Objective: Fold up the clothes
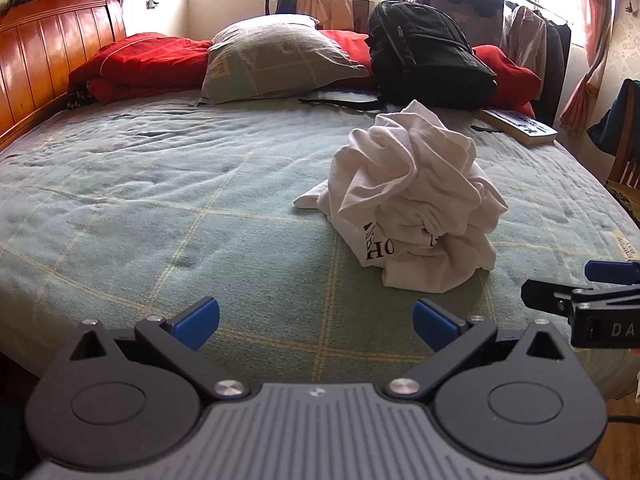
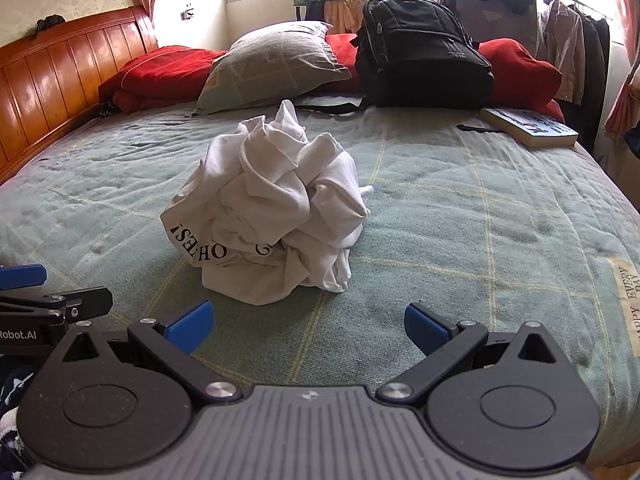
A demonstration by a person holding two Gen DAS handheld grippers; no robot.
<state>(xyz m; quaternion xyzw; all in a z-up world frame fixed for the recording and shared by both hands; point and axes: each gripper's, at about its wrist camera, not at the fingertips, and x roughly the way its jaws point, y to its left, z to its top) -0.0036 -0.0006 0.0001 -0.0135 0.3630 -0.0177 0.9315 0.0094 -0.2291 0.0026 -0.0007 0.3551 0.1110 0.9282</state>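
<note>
- Where things sit: the white shirt (image 2: pixel 266 216) is balled up in a tall crumpled heap on the green blanket (image 1: pixel 160 208), roughly mid-bed, nothing folded about it. Black lettering shows on the low near side.
- Your left gripper (image 1: pixel 316 322) and right gripper (image 2: pixel 308 326) both hang at the near edge of the bed with fingers spread wide, holding nothing. The shirt is ahead of both, a bit right of the left one and left of the right one.
- Biggest risk I'd guess: you pinch a random ridge of that wad and catch two or three layers at once. Then it lifts as a lump instead of opening out.
- You can't see a collar, hem or sleeve clearly from here, so any "corner" pick is a gamble.
- Go in too low and you'll likely nip the blanket along with the shirt, since it's soft and rumpled.
- Watch the far side when spreading: backpack (image 2: pixel 420 60), book (image 2: pixel 530 128) and pillow (image 2: pixel 272 64) are close enough for a flung sleeve to land on them.
</note>
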